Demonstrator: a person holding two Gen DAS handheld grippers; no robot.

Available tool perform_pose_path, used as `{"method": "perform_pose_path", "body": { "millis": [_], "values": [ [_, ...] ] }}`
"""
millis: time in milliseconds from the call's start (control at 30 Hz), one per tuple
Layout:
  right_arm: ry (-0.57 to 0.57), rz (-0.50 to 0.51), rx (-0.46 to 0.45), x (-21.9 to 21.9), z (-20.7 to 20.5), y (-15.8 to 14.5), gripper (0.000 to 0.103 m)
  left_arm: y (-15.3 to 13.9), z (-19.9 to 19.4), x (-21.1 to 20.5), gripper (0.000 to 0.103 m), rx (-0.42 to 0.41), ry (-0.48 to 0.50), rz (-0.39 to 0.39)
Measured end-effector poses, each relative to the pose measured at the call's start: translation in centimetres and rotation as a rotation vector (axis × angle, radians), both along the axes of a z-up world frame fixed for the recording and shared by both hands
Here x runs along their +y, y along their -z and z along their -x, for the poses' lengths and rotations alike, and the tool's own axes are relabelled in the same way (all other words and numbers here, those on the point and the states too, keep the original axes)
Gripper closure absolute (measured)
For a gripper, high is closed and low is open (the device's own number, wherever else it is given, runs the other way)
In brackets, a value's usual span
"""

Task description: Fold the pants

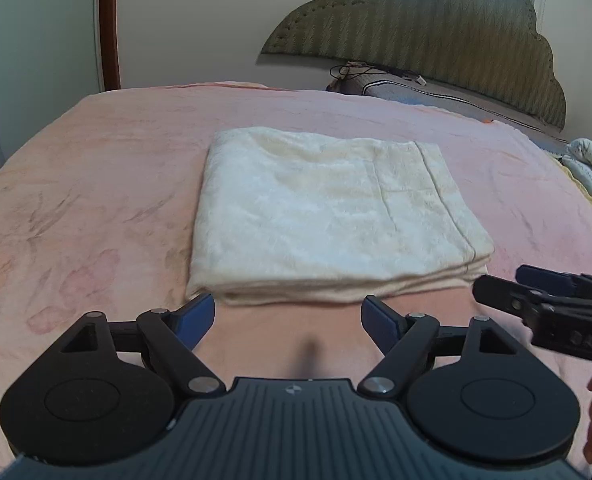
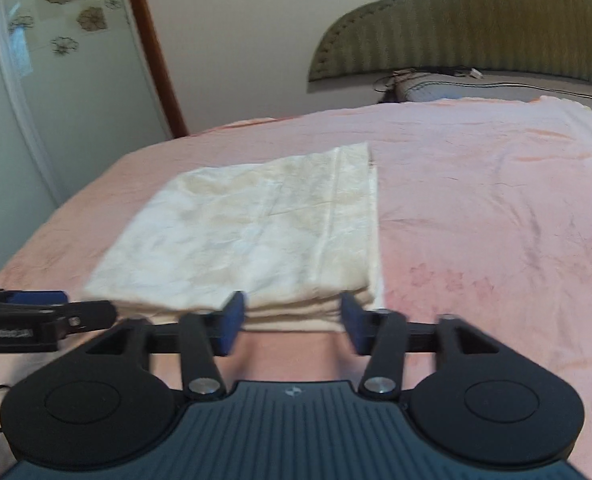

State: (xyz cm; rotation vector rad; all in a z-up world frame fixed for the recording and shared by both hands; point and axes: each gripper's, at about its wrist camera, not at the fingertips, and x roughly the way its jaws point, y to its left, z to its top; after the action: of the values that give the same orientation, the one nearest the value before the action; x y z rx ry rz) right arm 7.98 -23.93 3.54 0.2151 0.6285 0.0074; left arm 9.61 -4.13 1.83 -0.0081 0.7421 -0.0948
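Observation:
The cream pants (image 1: 327, 216) lie folded into a flat, layered rectangle on the pink bedspread (image 1: 96, 200). They also show in the right wrist view (image 2: 256, 232). My left gripper (image 1: 288, 320) is open and empty, just short of the near edge of the fold, left of centre. My right gripper (image 2: 292, 320) is open and empty, at the near right corner of the fold, its pads (image 2: 232, 320) close to the stacked edges. The right gripper also shows in the left wrist view (image 1: 535, 296), and the left gripper in the right wrist view (image 2: 48, 308).
An olive padded headboard (image 1: 435, 40) and a grey pillow (image 1: 435, 96) with cables are at the far end. Folded bedding (image 1: 591, 168) lies at the right edge. A door with a wooden frame (image 2: 152, 52) stands to the left.

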Motion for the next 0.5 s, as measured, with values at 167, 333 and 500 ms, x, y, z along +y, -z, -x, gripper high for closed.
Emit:
{"method": "perform_pose_path", "body": {
  "millis": [167,333,500],
  "values": [
    [-0.058,0.024,0.050,2.3,3.3,-0.3,0.026,0.3,2.5,1.4,0.019,0.009,-0.016,0.009],
    [-0.139,-0.253,0.075,2.6,5.3,-1.0,0.015,1.0,4.2,2.6,0.019,-0.009,-0.064,0.015],
    [0.020,-0.020,0.055,4.8,4.2,-0.7,0.005,2.4,4.2,2.6,0.019,0.000,-0.080,0.013]
  ]
}}
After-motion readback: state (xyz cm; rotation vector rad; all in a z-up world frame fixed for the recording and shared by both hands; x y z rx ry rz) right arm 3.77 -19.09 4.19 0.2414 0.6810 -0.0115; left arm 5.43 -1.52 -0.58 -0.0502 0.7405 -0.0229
